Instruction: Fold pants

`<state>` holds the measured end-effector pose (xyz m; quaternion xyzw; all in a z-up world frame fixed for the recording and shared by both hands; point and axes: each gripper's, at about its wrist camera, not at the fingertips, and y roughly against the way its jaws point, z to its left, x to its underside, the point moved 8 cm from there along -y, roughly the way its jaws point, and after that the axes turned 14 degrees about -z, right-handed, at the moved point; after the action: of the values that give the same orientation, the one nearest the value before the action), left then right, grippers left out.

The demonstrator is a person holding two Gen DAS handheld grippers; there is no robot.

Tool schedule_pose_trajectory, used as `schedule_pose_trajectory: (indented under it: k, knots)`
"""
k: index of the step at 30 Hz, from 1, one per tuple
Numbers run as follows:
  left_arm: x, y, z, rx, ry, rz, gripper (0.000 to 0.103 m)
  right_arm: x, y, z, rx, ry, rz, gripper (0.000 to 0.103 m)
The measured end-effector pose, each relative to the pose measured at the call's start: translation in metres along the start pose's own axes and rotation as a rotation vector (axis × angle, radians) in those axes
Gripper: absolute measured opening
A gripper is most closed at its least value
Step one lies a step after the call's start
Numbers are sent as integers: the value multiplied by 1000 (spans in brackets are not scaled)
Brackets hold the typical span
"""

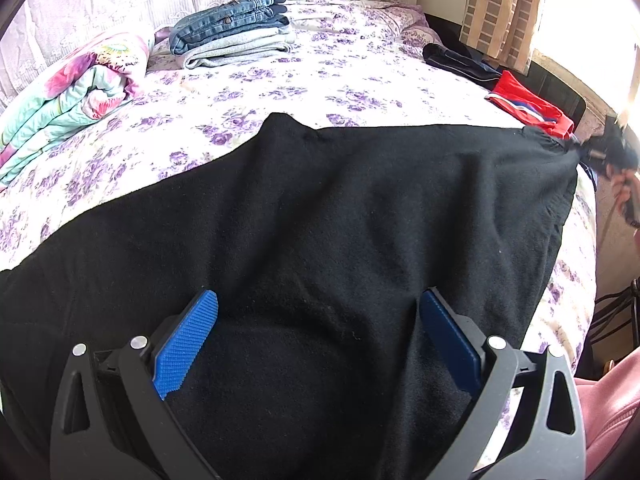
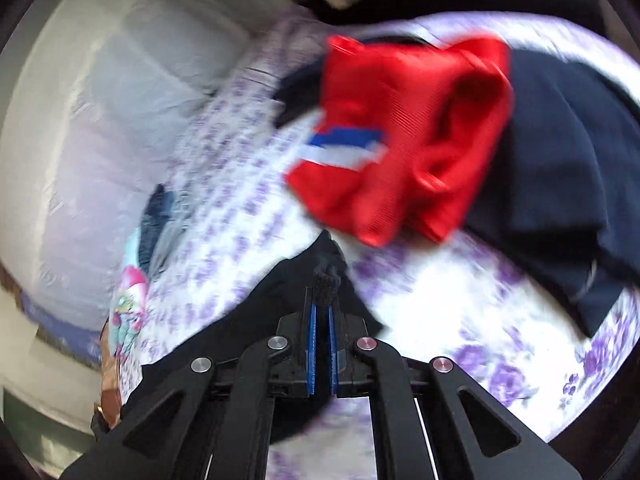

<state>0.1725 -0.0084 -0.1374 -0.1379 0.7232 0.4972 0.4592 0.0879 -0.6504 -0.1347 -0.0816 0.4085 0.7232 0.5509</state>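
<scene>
Black pants (image 1: 320, 208) lie spread across the bed, one end bunched under my left gripper (image 1: 318, 300). That gripper hovers just above the cloth, its blue pads (image 1: 188, 340) wide apart and gripping nothing. At the far right, my right gripper (image 1: 612, 148) shows blurred, pulling the pants' corner taut. In the right wrist view the right gripper (image 2: 322, 300) is shut, a pinch of black pants fabric (image 2: 326, 272) sticking out between its blue pads (image 2: 312, 344). The rest of the pants (image 2: 256, 312) trails down to the left.
Red shorts (image 2: 400, 140) and dark garments (image 2: 568, 168) lie just beyond the right gripper. Folded jeans on grey clothes (image 1: 232, 36) sit at the back of the floral bedsheet (image 1: 320, 80). A rolled flowered quilt (image 1: 72, 92) lies left. A pink sleeve (image 1: 612, 420) is low right.
</scene>
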Motion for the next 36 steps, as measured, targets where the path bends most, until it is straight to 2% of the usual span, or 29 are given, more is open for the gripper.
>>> schedule_pose_trajectory:
  k: [2,4,6,7,8,10,13,15,19,23,27,31,33,34,35,36]
  knots:
    - [0,0,0,0,-1,0,99,6,-7,-3,5,3,14,6]
    - [0,0,0,0,0,0,99,5,0,2,16,0,4,17]
    - [0,0,0,1,0,0,99,1,14,5,58,12,-38,38]
    - [0,0,0,1,0,-1,99,2,26,13,76,37,-70,38]
    - [0,0,0,1,0,-1,99,3,31,17,58,49,-74,38]
    - [0,0,0,1,-1,0,99,20,39,38,-24,50,-49,38]
    - [0,0,0,1,0,0,99,70,38,82,-209,36,64,38]
    - [0,0,0,0,-1,-1,99,98,29,99,-271,22,139,38]
    - [0,0,1,-1,-4,-1,99,142,6,121,-344,5,239,38]
    - [-8,8,-1,-35,45,-14,99,150,-10,119,-317,-40,249,38]
    - [-24,30,-57,101,69,-79,99,146,-11,112,-287,-87,234,38]
    - [-27,31,-132,131,-75,-108,98,134,7,95,-223,-93,176,38]
    - [-24,24,-168,200,-92,-97,86,130,6,91,-216,-108,160,38]
    - [-22,19,-182,228,-94,-83,76,127,3,90,-207,-108,154,38]
    - [-20,12,-192,233,-94,-63,67,127,1,87,-203,-114,158,38]
    - [-18,1,-200,204,-97,-35,63,128,-2,87,-205,-121,167,38]
